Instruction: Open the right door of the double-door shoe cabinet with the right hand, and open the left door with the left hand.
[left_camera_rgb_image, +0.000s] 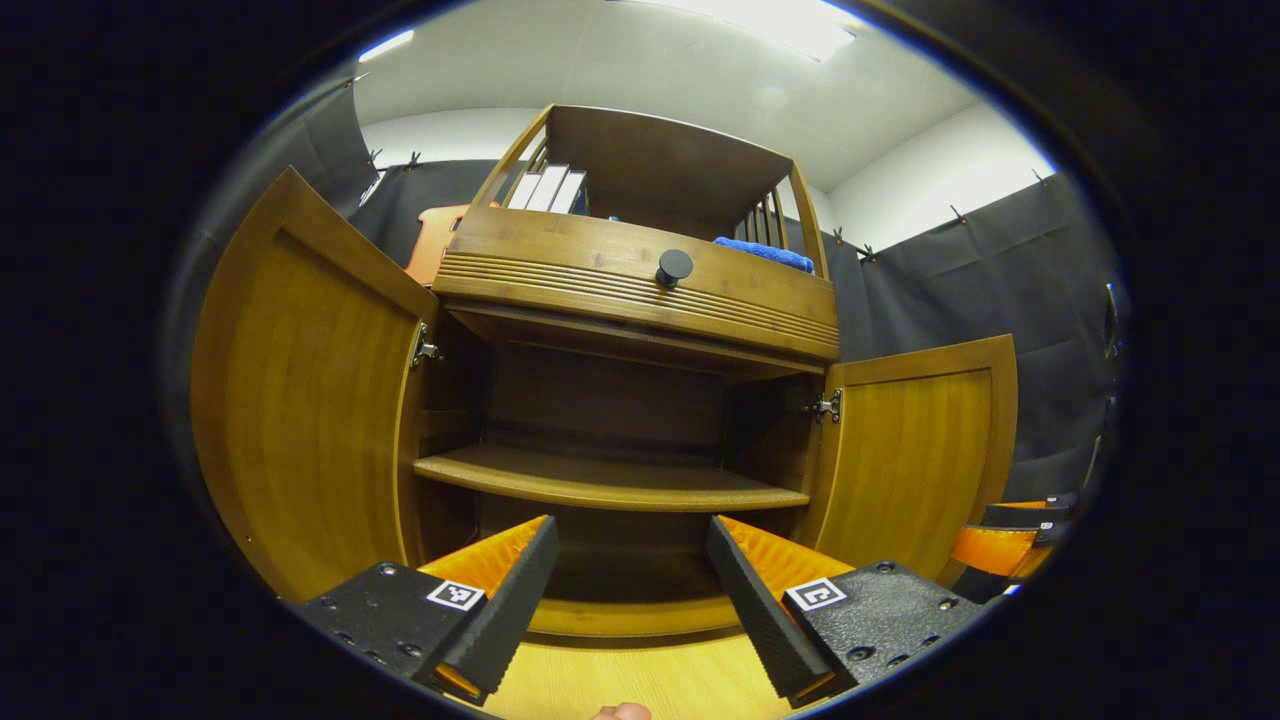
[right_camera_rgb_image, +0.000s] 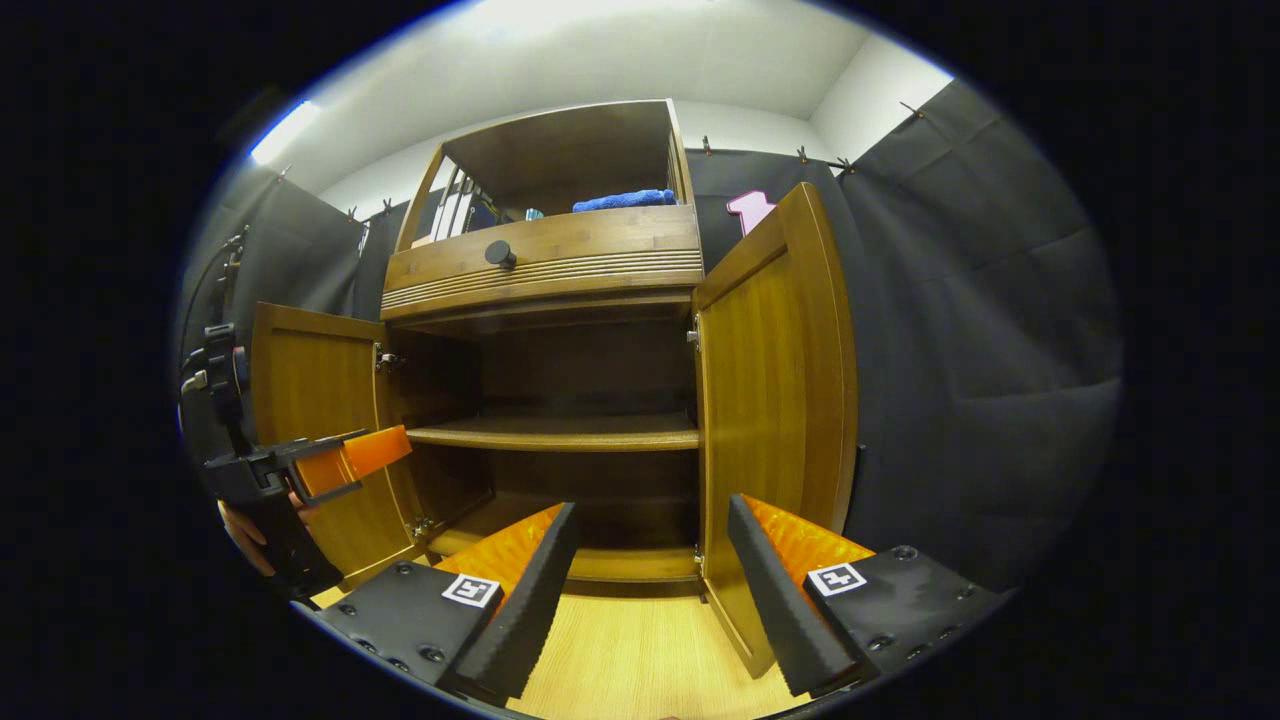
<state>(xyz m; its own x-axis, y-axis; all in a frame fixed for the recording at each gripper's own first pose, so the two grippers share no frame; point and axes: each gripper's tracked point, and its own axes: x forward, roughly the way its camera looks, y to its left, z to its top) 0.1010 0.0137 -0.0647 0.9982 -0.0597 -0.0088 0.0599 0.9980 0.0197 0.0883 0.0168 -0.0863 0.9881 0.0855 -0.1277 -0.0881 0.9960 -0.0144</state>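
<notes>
Left gripper and right gripper: jaws apart, holding nothing. Both face the cabinet. Left door and right door stand swung wide; shelf bare. Judgement: both opening steps look done; next move only calls for backing clear.

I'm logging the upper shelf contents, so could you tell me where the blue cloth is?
The blue cloth lies on the cabinet's open top shelf, right side, behind the drawer with the round knob.
</notes>
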